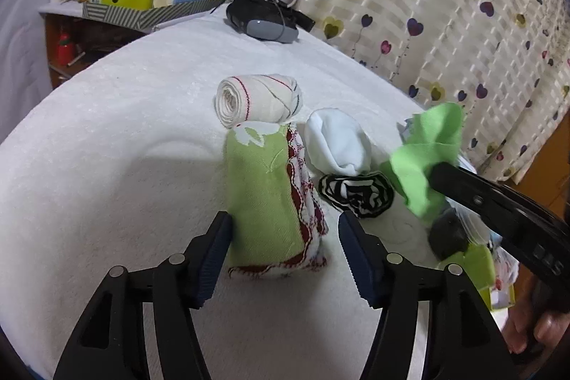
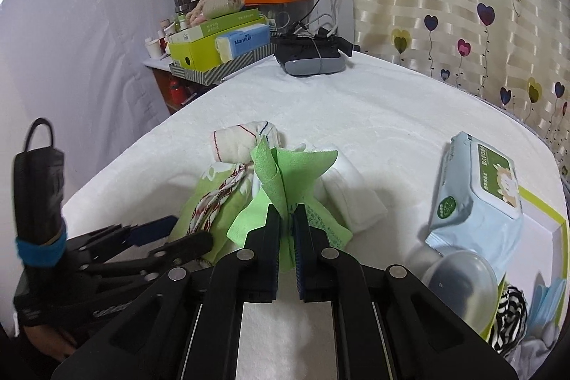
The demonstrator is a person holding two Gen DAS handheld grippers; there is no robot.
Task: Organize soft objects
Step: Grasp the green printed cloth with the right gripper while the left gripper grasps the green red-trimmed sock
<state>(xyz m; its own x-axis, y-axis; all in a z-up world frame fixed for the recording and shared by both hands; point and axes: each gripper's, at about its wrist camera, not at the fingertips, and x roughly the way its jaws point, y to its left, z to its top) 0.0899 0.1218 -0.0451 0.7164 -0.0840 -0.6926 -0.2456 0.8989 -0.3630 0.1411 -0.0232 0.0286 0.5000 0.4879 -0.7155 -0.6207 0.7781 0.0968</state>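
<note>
Nearest: right gripper jaws clenched on a bright green cloth, held off the white-covered bench; left gripper jaws released, spread either side of a folded light-green towel with red trim, one pad touching its edge. Beyond lie a black-and-white striped roll, a white folded piece and a cream rolled cloth resting against the towel's far end, a headset farther back. Judged step: carrying the green cloth to the row; next it needs setting down beside the white piece, then releasing.
</note>
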